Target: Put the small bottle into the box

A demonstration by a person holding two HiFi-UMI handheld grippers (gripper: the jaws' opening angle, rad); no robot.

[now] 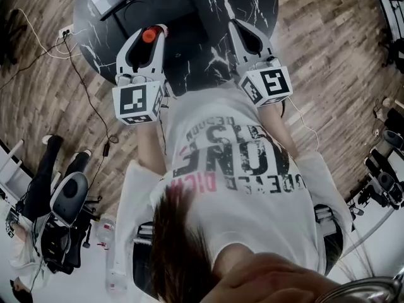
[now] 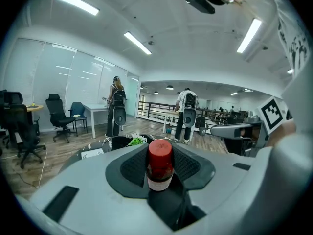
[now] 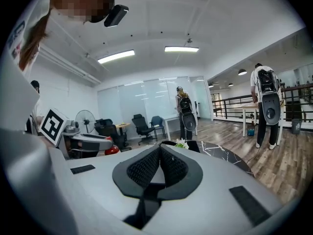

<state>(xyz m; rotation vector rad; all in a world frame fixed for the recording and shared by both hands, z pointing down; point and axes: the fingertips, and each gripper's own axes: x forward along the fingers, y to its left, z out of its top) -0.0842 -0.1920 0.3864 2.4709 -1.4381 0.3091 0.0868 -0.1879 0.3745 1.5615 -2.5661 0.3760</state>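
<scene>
Left tool [image 2: 160, 153] tight around small bottle [image 2: 159, 173]; right tool [image 3: 159, 151], tips together.

The small bottle [image 2: 159, 173], dark with a red cap and a pale label, stands upright, clamped in the left gripper [image 2: 161, 154] above the counter [image 1: 208, 17].
</scene>
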